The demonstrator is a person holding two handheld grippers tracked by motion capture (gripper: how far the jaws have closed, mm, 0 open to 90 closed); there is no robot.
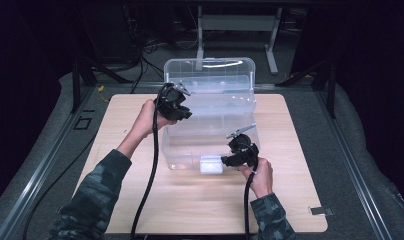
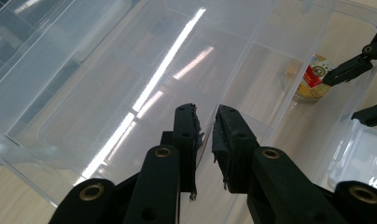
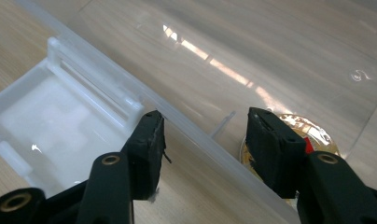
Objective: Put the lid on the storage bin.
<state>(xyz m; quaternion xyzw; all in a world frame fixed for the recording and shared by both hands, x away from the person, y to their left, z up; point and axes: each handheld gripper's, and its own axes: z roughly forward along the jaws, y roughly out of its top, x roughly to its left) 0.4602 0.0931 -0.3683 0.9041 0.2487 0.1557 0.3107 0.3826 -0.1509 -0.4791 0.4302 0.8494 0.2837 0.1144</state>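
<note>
A clear plastic box (image 1: 190, 150) stands on the wooden table, its lid (image 1: 210, 67) raised at the back. My left gripper (image 1: 184, 115) is shut on the box's left wall; in the left gripper view the thin clear wall (image 2: 252, 32) runs between my nearly closed jaws (image 2: 206, 122). My right gripper (image 1: 224, 160) is at the front right corner, open, with its jaws (image 3: 203, 128) astride the front rim (image 3: 107, 88), one outside and one inside. A round gold and red tin (image 3: 323, 139) lies inside the box behind the inner jaw. The tin (image 2: 310, 84) sits next to the right gripper (image 2: 340, 98).
A white latch (image 1: 211, 164) hangs on the box's front wall, just left of my right gripper, and the latch (image 3: 60, 112) lies open on the table. The table (image 1: 140, 210) has bare wood in front and at both sides. Dark floor and desk legs lie beyond.
</note>
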